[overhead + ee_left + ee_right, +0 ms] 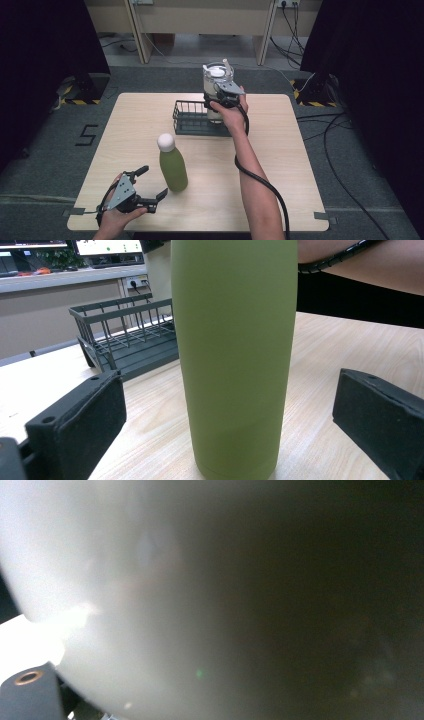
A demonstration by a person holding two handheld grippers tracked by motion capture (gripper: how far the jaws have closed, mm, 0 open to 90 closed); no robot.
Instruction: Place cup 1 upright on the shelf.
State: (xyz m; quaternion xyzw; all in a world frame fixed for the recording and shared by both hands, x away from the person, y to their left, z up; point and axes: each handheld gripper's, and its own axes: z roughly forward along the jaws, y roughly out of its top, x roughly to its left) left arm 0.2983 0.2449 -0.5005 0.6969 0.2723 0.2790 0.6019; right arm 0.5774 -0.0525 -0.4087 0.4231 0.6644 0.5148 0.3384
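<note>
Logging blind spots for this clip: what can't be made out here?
- White bottle base: high view, hidden by the right gripper and hand.
- Right gripper's jaw contact: right gripper view, bottle too close, blurred.
- Green bottle cap: left gripper view, cut off by the top edge.
- Basket right end: high view, behind the hand.

the green bottle [234, 355] has a smooth matt coat, with a glossier white cap [166, 141]. the table [280, 170] is pale wood grain, smooth with a slight sheen. the basket [131, 337] is dark matt wire. the left gripper [150, 186] carries black matt pads [80, 427] with a faintly rough face. the white jug [218, 87] looks smooth and slightly glossy, like plastic.
</note>
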